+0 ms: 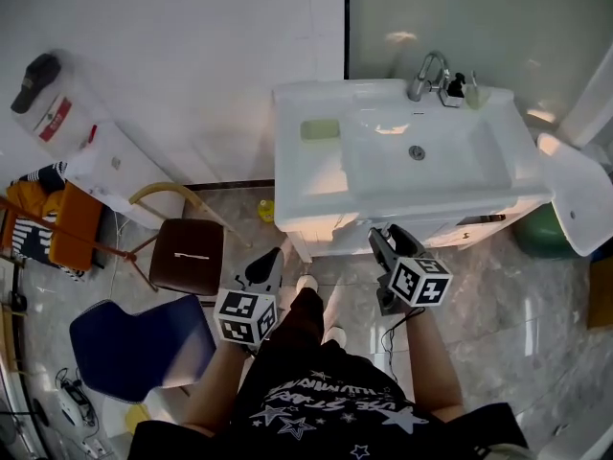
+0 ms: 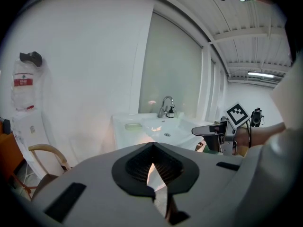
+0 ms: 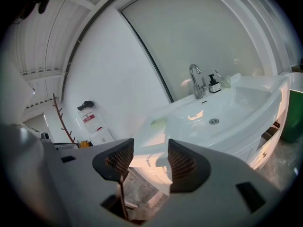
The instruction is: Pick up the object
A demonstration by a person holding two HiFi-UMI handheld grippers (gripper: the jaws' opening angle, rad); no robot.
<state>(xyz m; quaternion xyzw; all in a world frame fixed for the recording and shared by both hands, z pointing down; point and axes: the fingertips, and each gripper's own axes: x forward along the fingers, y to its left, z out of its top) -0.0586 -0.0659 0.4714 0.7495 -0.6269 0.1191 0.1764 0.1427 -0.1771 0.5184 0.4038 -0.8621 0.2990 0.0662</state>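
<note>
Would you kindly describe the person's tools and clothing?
The left tool and right tool have grey bodies, black ribbed pads and a white cube bearing black square markers. The person wears a black top printed with white stars.

The bowl of the white ceramic washbasin is open from above and from the front. A chrome tap and a small bottle stand along its rear rim, a pale green soap bar occupies the left ledge, and the white wall and frosted panel close the rear. At floor level, a brown-seated wooden chair and a blue chair seat stand to the left, and a white curved fixture stands just beside the surface's right end.
</note>
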